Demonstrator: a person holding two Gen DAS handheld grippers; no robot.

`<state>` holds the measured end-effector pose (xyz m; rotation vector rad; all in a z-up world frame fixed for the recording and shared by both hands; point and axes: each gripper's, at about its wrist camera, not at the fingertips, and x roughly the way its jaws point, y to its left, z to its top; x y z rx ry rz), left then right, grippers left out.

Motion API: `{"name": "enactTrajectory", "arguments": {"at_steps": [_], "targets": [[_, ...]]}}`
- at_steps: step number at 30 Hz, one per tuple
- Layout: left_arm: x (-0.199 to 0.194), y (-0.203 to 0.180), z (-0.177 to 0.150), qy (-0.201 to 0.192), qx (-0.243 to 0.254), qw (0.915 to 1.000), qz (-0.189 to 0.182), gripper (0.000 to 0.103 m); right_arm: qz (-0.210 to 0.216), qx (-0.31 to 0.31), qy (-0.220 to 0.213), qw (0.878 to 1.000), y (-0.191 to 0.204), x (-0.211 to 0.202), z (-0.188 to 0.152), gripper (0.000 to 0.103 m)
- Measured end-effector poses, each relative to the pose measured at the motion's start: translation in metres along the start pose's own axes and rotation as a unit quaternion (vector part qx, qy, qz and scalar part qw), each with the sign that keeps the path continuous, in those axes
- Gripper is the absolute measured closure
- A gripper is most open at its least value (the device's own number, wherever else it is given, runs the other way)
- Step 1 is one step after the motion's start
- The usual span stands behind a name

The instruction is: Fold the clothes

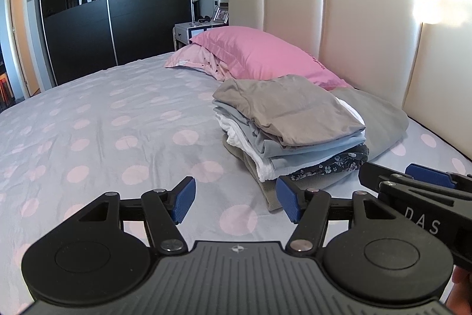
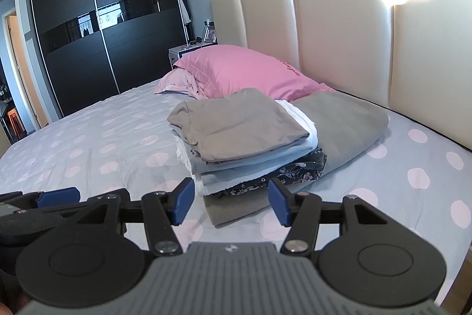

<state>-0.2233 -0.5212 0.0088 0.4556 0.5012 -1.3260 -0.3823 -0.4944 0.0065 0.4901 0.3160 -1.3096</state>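
A stack of folded clothes lies on the bed, with a taupe piece on top and white, pale blue, dark floral and olive pieces under it. Behind the stack lies a larger grey-green folded cloth. My left gripper hovers open over the sheet just left of the stack's near corner, nothing between its blue pads. My right gripper stands open in front of the stack's near edge, also empty. The right gripper's tip shows at the right edge of the left wrist view.
The bed sheet is grey-blue with pink dots. A pink pillow on a patterned one leans by the cream padded headboard. A dark sliding wardrobe and a small nightstand stand beyond the bed.
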Motion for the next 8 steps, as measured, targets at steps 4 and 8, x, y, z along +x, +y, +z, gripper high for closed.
{"name": "enactTrajectory", "arguments": {"at_steps": [4,8], "targets": [[-0.0007,-0.0015,0.0000,-0.003,0.004,1.0000,-0.003,0.046,-0.003,0.001,0.002,1.000,-0.0008,-0.0001,0.0007,0.045],[-0.0016,-0.0021,0.0003,-0.005,0.006,0.9999,-0.007,0.047,-0.005,0.002,0.001,1.000,-0.0013,-0.0005,0.0008,0.045]]}}
